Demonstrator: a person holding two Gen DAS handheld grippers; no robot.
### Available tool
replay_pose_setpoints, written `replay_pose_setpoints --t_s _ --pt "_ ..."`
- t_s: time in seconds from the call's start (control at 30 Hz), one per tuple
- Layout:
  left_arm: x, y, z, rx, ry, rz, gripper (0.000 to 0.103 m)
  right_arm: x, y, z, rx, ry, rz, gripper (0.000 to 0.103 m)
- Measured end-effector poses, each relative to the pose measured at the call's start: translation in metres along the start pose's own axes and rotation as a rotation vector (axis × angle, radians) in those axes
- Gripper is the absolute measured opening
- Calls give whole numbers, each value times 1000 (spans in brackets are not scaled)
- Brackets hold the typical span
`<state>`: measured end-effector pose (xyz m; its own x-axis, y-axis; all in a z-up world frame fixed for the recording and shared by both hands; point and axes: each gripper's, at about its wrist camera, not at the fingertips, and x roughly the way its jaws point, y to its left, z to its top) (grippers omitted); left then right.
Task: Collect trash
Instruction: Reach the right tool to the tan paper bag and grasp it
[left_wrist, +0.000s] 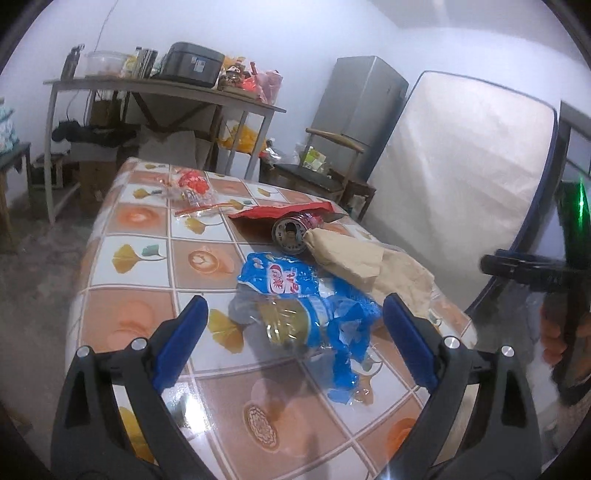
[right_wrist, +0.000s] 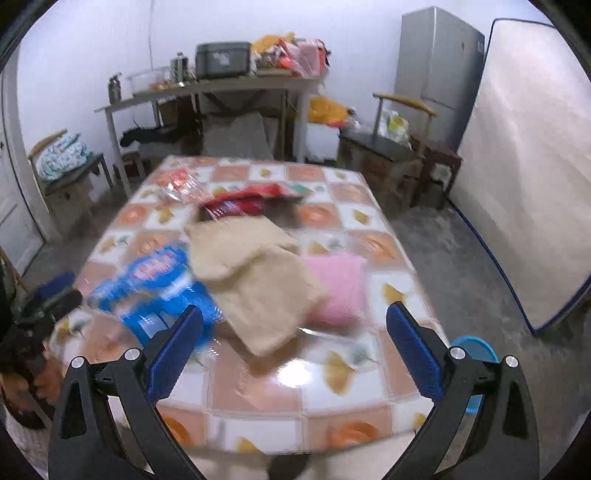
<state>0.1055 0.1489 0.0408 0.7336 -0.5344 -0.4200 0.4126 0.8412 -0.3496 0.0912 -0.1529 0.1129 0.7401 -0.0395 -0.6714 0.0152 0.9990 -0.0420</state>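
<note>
Trash lies on a table with a tiled-pattern cloth (left_wrist: 147, 258). A crumpled blue plastic wrapper (left_wrist: 295, 299) lies just ahead of my open, empty left gripper (left_wrist: 295, 317). Beyond it are a brown paper bag (left_wrist: 354, 258), a can on its side (left_wrist: 291, 232), a red packet (left_wrist: 280, 212) and a clear red-printed wrapper (left_wrist: 192, 188). My right gripper (right_wrist: 295, 325) is open and empty above the near table edge. In the blurred right wrist view I see the blue wrapper (right_wrist: 155, 284), the brown bag (right_wrist: 255, 273), a pink packet (right_wrist: 340, 288) and the red packet (right_wrist: 243, 201).
A blue bin (right_wrist: 476, 350) stands on the floor at the table's right. A mattress (right_wrist: 528, 155) leans on the right wall next to a fridge (right_wrist: 436, 55). A cluttered shelf table (right_wrist: 207, 88) and chairs (right_wrist: 391, 147) stand behind.
</note>
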Motion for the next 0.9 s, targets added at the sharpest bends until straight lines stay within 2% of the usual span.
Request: replay_pose_setpoints --t_s 0.1,0.2,0.27,0.4,0.47,0.63,0.73,0.8,0.9 --pt "-2 7 2 -2 -2 -44 92 0 16 5 -4 -61 34 97" --pt "1 7 3 17 19 -69 92 12 21 13 -23 -69 79 97" --pt "4 5 2 30 27 -72 92 30 23 24 -73 -18 137 96" --pt "4 5 -1 40 18 -58 92 91 27 47 -140 140 279 96" --pt "5 6 -3 41 16 -49 92 117 34 58 -253 194 378 91" --pt "4 6 -4 31 29 -32 92 148 50 75 -612 251 453 89" --pt "3 3 -2 24 28 -25 92 169 52 79 -684 327 518 87" --pt "1 0 1 24 17 -18 92 181 53 78 -710 375 548 73" --pt "1 -6 5 36 -2 7 92 198 56 64 -759 432 560 46"
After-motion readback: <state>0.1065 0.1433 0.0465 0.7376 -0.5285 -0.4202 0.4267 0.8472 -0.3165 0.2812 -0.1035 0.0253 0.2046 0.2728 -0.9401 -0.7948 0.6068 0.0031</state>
